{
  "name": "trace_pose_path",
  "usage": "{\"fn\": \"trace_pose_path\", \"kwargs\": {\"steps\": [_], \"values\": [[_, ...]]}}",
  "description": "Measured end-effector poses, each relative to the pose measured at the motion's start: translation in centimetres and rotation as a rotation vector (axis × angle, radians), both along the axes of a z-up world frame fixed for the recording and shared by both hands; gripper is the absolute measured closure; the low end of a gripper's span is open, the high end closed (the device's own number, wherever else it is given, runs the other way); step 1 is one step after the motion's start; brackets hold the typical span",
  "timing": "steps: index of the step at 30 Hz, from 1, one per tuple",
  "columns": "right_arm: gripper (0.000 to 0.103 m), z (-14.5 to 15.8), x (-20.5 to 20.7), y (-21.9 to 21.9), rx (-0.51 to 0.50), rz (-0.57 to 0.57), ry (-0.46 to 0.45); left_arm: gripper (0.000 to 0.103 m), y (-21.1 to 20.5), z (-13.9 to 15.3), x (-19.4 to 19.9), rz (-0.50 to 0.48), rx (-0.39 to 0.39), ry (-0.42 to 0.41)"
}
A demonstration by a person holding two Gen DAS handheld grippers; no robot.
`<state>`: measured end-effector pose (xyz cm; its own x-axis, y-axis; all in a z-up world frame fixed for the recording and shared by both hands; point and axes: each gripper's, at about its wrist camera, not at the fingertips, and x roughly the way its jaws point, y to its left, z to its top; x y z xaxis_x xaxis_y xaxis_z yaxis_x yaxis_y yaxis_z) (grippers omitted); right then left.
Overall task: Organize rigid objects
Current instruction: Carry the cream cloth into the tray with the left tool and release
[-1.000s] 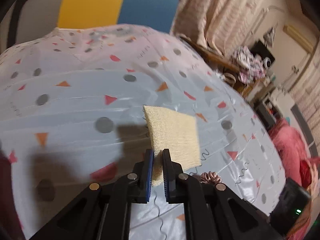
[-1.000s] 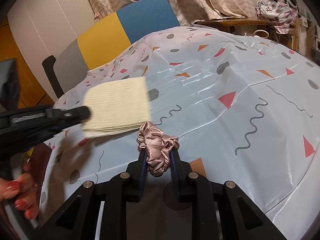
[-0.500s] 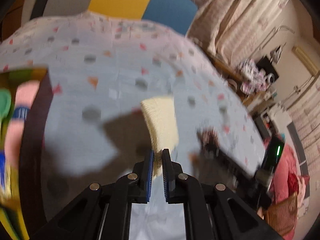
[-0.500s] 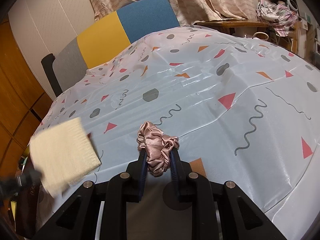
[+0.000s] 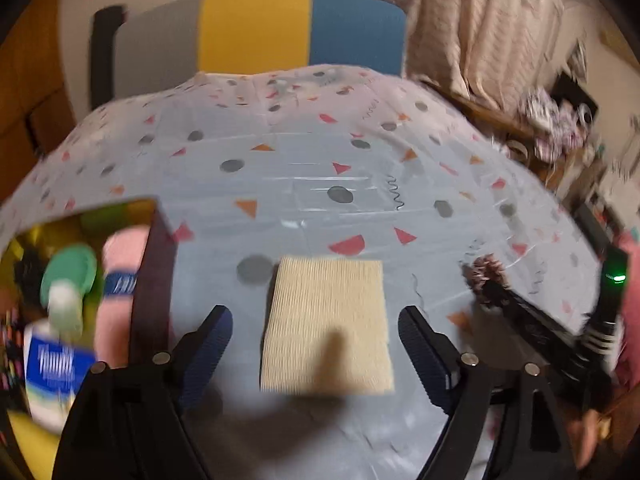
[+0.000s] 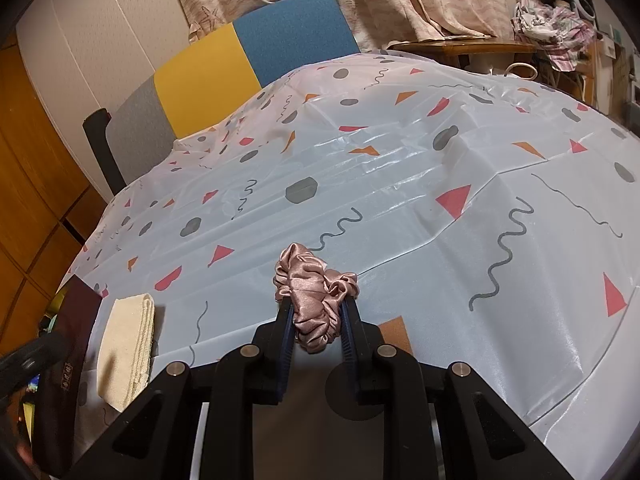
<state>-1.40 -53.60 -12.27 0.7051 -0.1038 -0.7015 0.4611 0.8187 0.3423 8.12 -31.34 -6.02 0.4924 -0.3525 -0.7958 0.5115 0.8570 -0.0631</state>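
A folded cream cloth [image 5: 326,324] lies flat on the patterned tablecloth [image 5: 304,184], beside a dark maroon box [image 5: 154,280]. My left gripper [image 5: 316,320] hangs over the cloth. Its jaws are opening and stand wide on either side, and neither pad touches the cloth. In the right wrist view the same cloth [image 6: 128,344] lies at the lower left next to the box [image 6: 76,320]. My right gripper [image 6: 316,308] is shut on a pink satin scrunchie [image 6: 314,300], held just above the table. The left wrist view shows that scrunchie [image 5: 486,272] blurred at the right.
The box holds several items, among them a green-capped bottle [image 5: 68,276], a pink roll [image 5: 120,264] and a blue-labelled pack [image 5: 52,364]. A chair [image 5: 256,32] with grey, yellow and blue panels stands at the table's far side. A cluttered wooden side table [image 6: 460,46] stands at the far right.
My left gripper carried the cream cloth leftward to the spot beside the box, and its jaws have parted, leaving the cloth flat on the table. The right gripper keeps the scrunchie and has not moved.
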Motion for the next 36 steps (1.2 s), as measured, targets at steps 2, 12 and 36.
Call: {"fn": "trace_pose_path", "kwargs": {"steps": [2, 12, 36], "values": [[0.081, 0.0, -0.1, -0.1, 0.003, 0.000, -0.002, 0.006, -1.5, -1.5, 1.4, -0.035, 0.089, 0.026], [0.081, -0.1, -0.2, -0.2, 0.011, -0.001, -0.007, 0.019, -3.3, -5.5, 1.8, -0.068, 0.172, 0.091], [0.081, 0.1, 0.4, 0.7, -0.044, -0.005, 0.030, 0.056, 7.7, 2.6, -3.0, -0.076, -0.198, 0.137]]}}
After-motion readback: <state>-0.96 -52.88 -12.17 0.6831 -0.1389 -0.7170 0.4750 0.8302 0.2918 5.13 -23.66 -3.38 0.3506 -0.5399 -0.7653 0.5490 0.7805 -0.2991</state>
